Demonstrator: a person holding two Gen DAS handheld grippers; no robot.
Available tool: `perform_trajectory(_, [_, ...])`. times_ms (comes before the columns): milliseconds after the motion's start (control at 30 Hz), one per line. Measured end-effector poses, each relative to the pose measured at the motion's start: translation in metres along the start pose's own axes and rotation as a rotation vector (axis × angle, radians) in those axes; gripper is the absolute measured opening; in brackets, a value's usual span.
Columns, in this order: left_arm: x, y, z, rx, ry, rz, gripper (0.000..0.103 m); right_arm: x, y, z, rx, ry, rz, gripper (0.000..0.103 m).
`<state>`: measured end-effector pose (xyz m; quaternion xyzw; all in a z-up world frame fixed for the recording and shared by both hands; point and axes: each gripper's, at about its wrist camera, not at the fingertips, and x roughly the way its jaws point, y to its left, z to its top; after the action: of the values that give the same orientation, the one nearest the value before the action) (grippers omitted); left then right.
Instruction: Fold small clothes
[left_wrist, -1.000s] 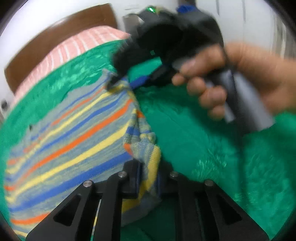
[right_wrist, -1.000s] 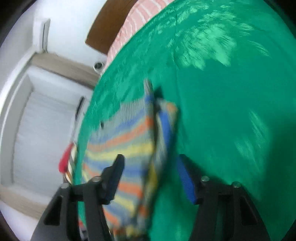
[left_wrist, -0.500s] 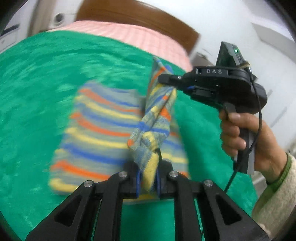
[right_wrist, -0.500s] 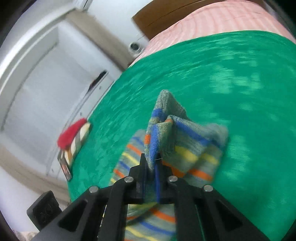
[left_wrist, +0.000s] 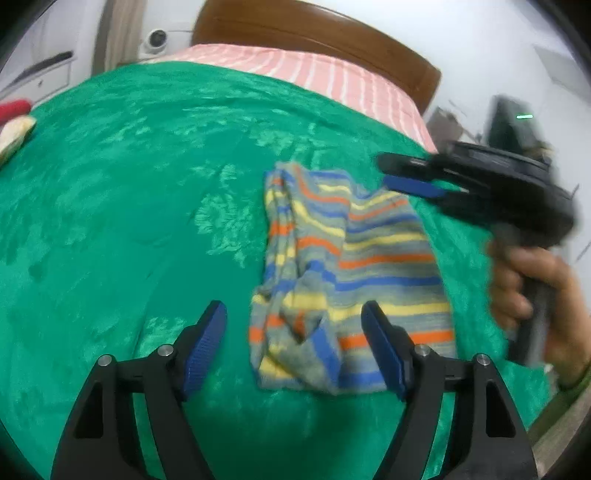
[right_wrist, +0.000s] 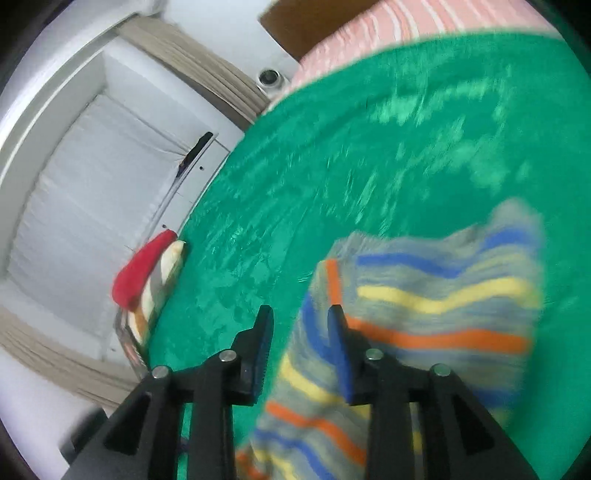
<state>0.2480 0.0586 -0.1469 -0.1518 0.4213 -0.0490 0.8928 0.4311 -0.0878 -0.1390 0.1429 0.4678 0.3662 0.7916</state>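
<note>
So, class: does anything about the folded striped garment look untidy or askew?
Yes. The striped garment lies folded on the green blanket, but its left side is bunched and rumpled, with uneven edges rather than a flat fold.

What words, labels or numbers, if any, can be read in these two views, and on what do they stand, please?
None can be read.
Right gripper: its black body is motion-blurred; any marking there is illegible, and only a green light shows.
Striped garment: stripes only, no label in sight.
Green bedspread: a woven leaf pattern, no text.
Red and cream item at the bed's edge: no lettering visible.
</note>
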Motion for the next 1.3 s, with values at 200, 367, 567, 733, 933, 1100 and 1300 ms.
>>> perform_trajectory(200, [0.039,0.022,0.008,-0.108,0.114,0.112,0.048,-0.039,0.017,-0.074,-0.245,0.115,-0.068,0.031])
perform_trajectory(367, [0.018,0.022,0.024,-0.098,0.088,0.133,0.066,-0.031,0.013,-0.12,-0.323,0.164,-0.219,0.03])
perform_trajectory(567, [0.05,-0.005,0.077,0.012,0.12,0.008,0.087,-0.061,0.017,-0.071,-0.312,-0.008,-0.227,0.031])
perform_trajectory(733, [0.117,0.017,0.09,-0.02,0.238,0.145,0.056,-0.007,-0.042,-0.046,-0.137,0.116,-0.25,0.034])
perform_trajectory(933, [0.062,0.037,0.095,-0.039,0.128,0.075,0.081,-0.059,-0.045,-0.05,-0.028,-0.057,-0.217,0.056])
perform_trajectory(1100, [0.093,0.029,0.087,-0.002,0.254,-0.026,0.091,-0.063,-0.064,-0.057,0.109,-0.05,-0.121,0.082])
perform_trajectory(1300, [0.118,-0.007,0.087,0.085,0.282,0.017,0.016,-0.01,-0.078,-0.067,0.233,0.016,-0.067,0.036])
